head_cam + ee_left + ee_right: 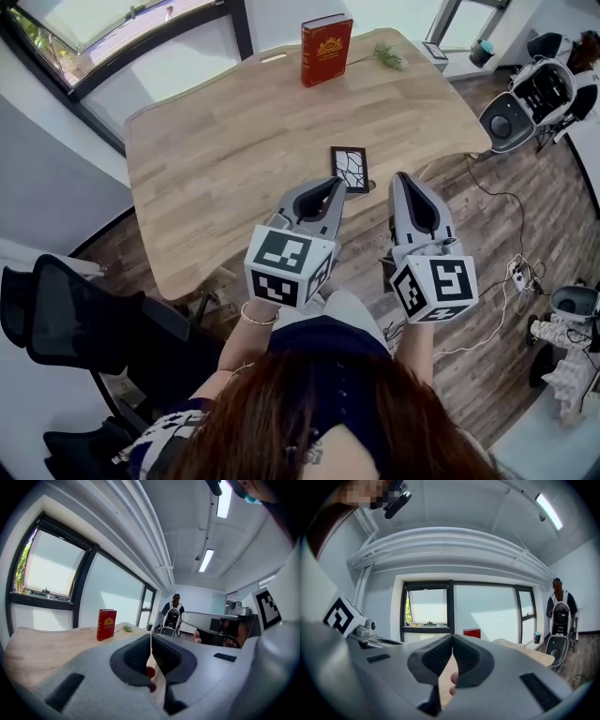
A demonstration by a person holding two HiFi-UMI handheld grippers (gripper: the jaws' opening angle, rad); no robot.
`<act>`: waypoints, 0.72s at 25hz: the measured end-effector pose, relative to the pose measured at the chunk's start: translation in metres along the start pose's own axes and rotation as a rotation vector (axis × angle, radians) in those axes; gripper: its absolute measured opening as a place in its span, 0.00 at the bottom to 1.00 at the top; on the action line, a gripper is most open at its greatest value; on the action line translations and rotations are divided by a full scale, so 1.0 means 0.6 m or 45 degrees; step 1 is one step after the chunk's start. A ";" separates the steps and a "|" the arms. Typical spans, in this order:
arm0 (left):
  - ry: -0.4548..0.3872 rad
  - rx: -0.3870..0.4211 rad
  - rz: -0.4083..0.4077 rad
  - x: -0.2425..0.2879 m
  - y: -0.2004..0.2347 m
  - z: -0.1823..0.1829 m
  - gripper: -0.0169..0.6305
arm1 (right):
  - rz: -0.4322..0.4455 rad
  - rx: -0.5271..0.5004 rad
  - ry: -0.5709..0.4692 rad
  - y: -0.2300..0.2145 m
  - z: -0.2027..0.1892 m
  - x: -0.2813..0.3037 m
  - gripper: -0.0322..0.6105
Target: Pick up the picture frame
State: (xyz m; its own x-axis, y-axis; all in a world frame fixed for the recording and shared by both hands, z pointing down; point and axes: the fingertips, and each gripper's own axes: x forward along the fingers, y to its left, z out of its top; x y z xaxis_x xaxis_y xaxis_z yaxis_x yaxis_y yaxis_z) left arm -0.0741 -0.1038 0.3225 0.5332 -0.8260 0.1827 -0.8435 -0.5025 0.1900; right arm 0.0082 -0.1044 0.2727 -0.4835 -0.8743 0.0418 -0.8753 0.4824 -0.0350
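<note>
Pale wood-grain bench (206,159) beneath the big windows carried the small black-rimmed rectangular picture frame (350,169), lying flat near the person's edge and untouched, with an upright red hardback book (325,50) well beyond it. The left tool (336,184) and right tool (401,178) hung close to it, each with jaws pressed together on nothing. Judged from that, the task had barely begun: opening, gripping and lifting all remained.

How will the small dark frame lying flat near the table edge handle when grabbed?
The picture frame looks thin and rigid, so probably light and stiff. Lying flat on the table, it offers little edge to pinch and may slide. Its pale front may be glass, so possibly fragile.
</note>
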 end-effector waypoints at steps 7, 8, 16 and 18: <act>0.025 -0.025 -0.027 0.011 -0.001 -0.011 0.08 | -0.034 -0.013 0.019 -0.009 -0.002 0.000 0.09; 0.027 -0.029 -0.027 0.013 -0.001 -0.012 0.08 | -0.038 -0.017 0.025 -0.012 -0.004 0.000 0.09; 0.027 -0.038 -0.026 0.049 0.006 -0.013 0.08 | -0.057 -0.012 0.055 -0.043 -0.019 0.014 0.09; 0.030 -0.034 -0.022 0.062 0.008 -0.013 0.08 | -0.059 -0.012 0.063 -0.054 -0.023 0.020 0.09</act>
State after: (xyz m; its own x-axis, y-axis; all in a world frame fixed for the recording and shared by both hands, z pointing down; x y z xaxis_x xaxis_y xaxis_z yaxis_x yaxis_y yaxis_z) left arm -0.0581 -0.1350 0.3374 0.5496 -0.8108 0.2014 -0.8320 -0.5096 0.2192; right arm 0.0305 -0.1298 0.2884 -0.4421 -0.8922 0.0923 -0.8967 0.4420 -0.0225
